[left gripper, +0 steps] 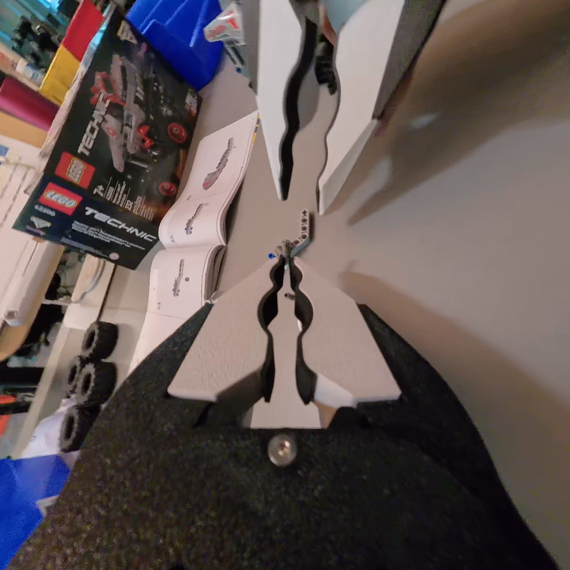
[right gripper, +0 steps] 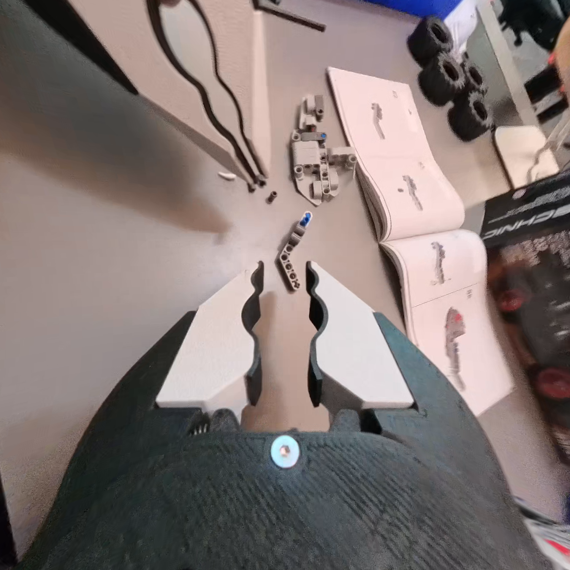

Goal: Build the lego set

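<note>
A bent grey beam [right gripper: 290, 267] with a blue pin [right gripper: 305, 219] at its far end lies on the table. My right gripper [right gripper: 283, 266] is open and empty, with its fingertips on either side of the beam's near end. It also shows in the left wrist view [left gripper: 300, 199], beyond the beam [left gripper: 303, 229]. A larger grey assembly [right gripper: 311, 160] lies farther off. My left gripper [left gripper: 285, 263] is shut, with nothing seen in it. It hangs over a small dark pin [right gripper: 271, 196], which also shows through its finger gap [left gripper: 288, 296].
An open instruction booklet [right gripper: 401, 172] lies beside the parts, also in the left wrist view [left gripper: 209, 191]. The set's box [left gripper: 117, 160] stands behind it. Several black tyres [right gripper: 447, 77] sit past the booklet. A blue bin [left gripper: 185, 37] stands at the table's far end. The gap from one gripper's tips to the other's is roughly 5 cm. My left tips are roughly 6 cm from the small dark pin [right gripper: 271, 196].
</note>
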### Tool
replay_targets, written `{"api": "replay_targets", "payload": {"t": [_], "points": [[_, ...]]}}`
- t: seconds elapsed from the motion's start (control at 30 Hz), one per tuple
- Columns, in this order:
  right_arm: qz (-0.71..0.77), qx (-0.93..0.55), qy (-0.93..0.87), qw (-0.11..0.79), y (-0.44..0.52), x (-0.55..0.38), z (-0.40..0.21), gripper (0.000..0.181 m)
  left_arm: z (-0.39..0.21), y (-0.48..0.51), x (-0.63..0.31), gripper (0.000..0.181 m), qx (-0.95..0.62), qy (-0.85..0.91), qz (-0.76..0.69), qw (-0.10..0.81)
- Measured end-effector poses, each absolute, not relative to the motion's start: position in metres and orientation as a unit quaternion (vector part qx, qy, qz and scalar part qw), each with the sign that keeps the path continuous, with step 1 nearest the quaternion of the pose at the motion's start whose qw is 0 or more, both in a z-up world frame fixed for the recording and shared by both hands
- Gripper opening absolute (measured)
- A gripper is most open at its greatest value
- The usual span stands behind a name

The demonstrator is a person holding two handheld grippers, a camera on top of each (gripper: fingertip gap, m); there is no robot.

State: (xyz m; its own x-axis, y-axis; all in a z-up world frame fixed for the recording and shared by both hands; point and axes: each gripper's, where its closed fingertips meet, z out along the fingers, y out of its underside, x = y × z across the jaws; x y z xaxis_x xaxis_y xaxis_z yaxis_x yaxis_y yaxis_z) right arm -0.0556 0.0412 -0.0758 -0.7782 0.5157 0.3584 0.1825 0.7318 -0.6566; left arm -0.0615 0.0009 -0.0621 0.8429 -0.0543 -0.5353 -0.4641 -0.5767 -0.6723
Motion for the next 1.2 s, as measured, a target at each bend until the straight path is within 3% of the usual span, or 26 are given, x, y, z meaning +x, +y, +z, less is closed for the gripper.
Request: {"api": "replay_targets", "payload": {"t": [0.27, 0.43, 1.2], "points": [[0.366, -0.306, -0.854, 0.207, 0.034, -0.077, -0.092, 0.021, -0.063, 0.010, -0.072, 0.000, -0.847, 0.096, 0.237, 0.466], [0.344, -0.308, -0.866, 0.194, 0.030, -0.080, -0.104, 0.007, -0.068, 0.010, -0.075, 0.000, -0.848, 0.086, 0.238, 0.466], [0.337, -0.261, -0.884, 0.191, 0.021, -0.085, -0.108, 0.013, -0.067, 0.001, -0.094, 0.000, -0.842, 0.069, 0.261, 0.467]]}}
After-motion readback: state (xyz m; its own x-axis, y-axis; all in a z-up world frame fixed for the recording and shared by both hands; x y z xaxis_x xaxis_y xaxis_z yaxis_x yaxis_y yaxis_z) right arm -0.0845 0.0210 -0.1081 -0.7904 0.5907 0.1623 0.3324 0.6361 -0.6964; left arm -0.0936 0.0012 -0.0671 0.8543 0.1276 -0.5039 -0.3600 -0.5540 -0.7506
